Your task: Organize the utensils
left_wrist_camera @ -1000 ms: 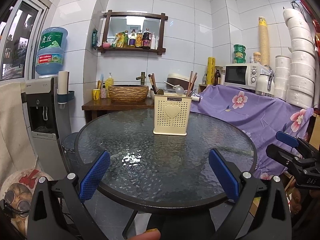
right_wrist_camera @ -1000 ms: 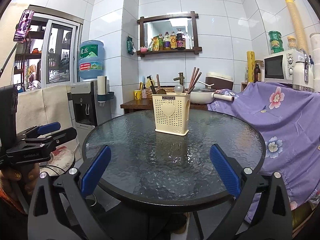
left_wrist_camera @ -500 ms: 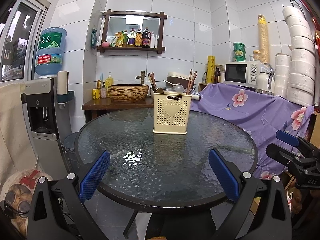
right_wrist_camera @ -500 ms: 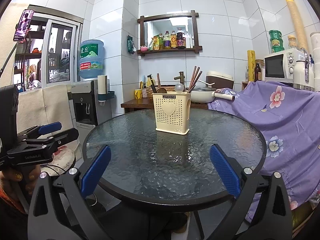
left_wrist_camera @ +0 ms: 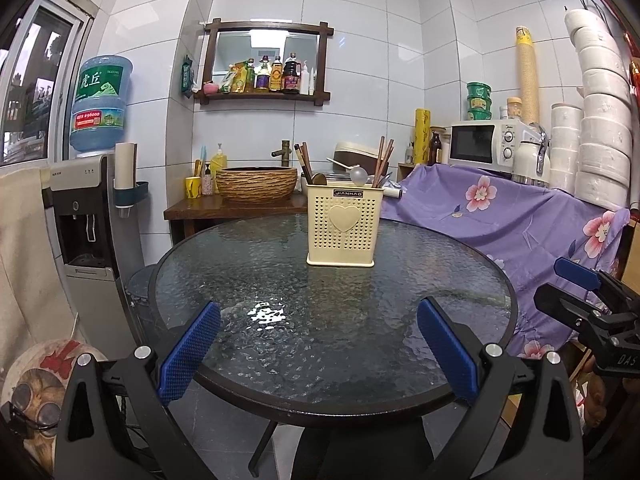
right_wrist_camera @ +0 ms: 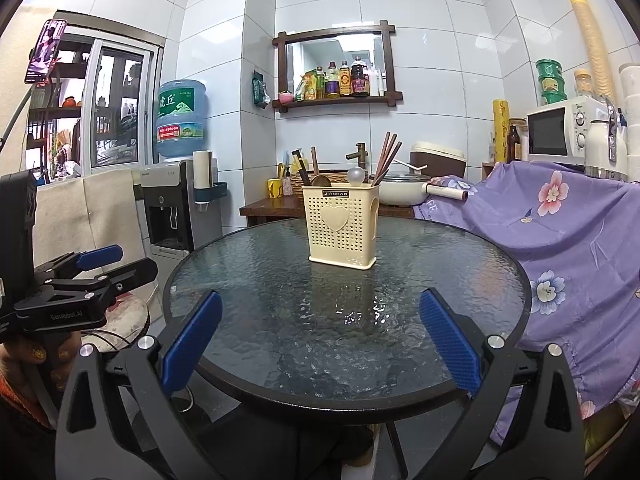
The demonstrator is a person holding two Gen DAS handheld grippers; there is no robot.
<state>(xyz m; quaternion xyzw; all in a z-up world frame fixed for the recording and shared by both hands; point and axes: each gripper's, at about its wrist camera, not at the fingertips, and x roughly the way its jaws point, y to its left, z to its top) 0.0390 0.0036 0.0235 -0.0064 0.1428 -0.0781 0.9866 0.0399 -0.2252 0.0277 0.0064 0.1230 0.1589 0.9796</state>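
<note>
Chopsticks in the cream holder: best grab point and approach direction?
Grip the chopsticks on the bare upper shafts that fan out above the holder rim, likely coming from above and pinching across them. The lower part is hidden inside the holder, and a spoon sits just left of them, so a high grip looks clearer. Both the left gripper and right gripper are open and empty.

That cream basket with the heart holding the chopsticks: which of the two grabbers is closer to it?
Neither clearly. The left gripper and right gripper both hover open at the near rim of the glass table, with the utensil holder standing past mid-table, about equally far from each.
</note>
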